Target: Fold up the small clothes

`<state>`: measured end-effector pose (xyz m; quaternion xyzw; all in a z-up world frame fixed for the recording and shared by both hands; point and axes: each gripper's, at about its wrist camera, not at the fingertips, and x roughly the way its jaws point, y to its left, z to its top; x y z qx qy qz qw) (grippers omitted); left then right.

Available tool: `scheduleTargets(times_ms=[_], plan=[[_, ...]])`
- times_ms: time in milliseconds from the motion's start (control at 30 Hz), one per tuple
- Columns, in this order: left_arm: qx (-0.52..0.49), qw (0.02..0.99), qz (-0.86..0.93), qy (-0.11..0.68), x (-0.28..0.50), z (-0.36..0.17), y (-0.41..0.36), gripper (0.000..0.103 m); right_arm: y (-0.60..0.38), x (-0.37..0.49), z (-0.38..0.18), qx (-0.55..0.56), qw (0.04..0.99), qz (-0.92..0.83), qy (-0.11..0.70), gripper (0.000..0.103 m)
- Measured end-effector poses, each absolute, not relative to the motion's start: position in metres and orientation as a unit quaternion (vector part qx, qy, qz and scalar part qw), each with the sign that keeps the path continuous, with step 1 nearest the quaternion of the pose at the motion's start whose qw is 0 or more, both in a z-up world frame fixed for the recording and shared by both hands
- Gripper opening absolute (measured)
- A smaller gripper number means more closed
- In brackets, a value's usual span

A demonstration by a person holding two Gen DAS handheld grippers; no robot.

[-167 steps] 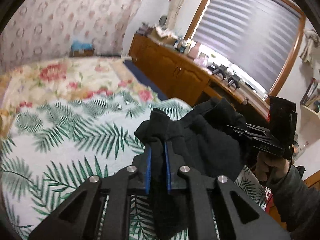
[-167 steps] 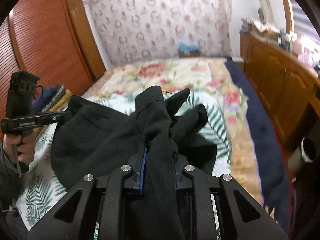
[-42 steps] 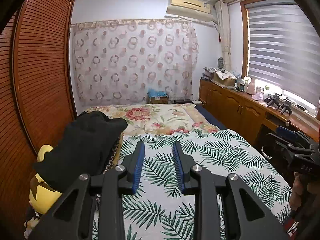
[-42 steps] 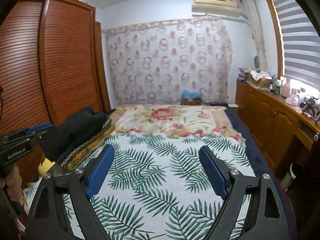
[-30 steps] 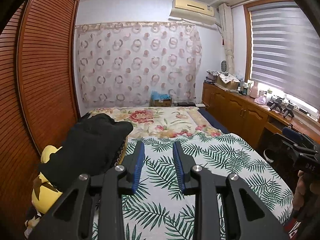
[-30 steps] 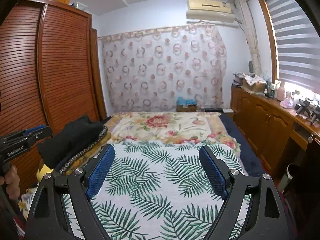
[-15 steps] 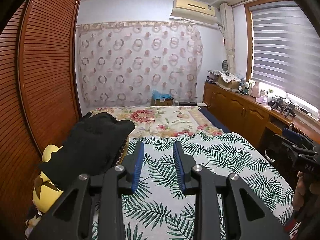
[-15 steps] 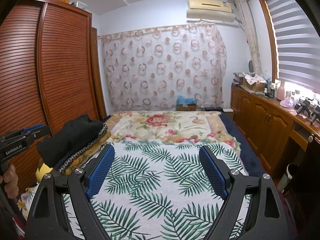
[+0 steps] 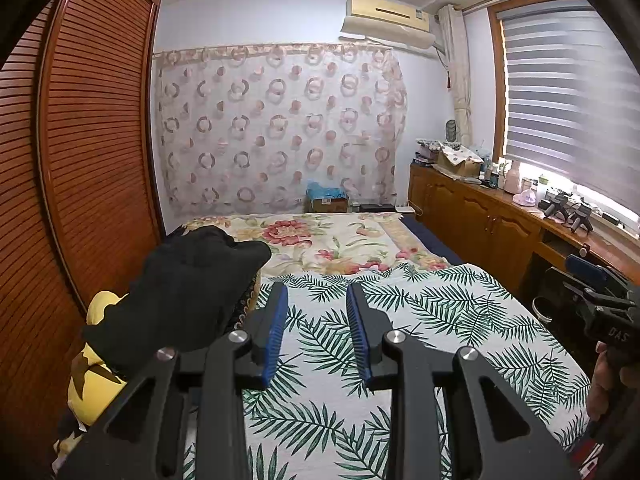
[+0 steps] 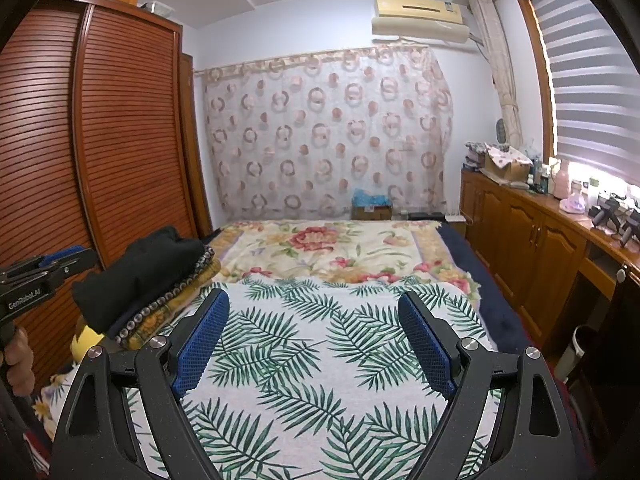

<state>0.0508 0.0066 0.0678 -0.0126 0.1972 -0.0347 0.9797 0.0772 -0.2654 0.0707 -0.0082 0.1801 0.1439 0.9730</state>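
A folded black garment [image 9: 184,292] [image 10: 140,276] lies on a pile at the bed's left edge, on a bead-trimmed cushion [image 10: 168,312] and a yellow plush toy [image 9: 88,384]. My left gripper [image 9: 316,300] hovers over the leaf-print sheet [image 9: 420,320], just right of the garment; its blue pads stand a little apart with nothing between them. My right gripper [image 10: 313,300] is wide open over the same sheet [image 10: 304,344] and is empty. Each gripper also shows at the edge of the other's view, held by a hand: the left gripper [image 10: 40,276] and the right gripper [image 9: 596,292].
A floral blanket [image 10: 320,248] covers the far half of the bed. A slatted wooden wardrobe [image 10: 120,140] runs along the left. Wooden cabinets [image 10: 540,240] with clutter on top line the right, with a bin [image 10: 576,352] on the floor beside them. A cardboard box [image 9: 326,202] sits beyond the bed.
Several seconds ago both grippers were shut on the black garment over the bed; now it rests on the left pile and both are empty. Over the last second nothing has visibly moved.
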Motion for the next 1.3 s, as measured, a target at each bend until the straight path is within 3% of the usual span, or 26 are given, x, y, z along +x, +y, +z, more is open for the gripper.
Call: scheduleTargets(times_ms=[1300], plan=[[-0.009,0.981,-0.034,0.192,0.052,0.066,0.016,0.030,-0.267,0.076,0.069,-0.008,0.973,0.143,0.179,0.088]])
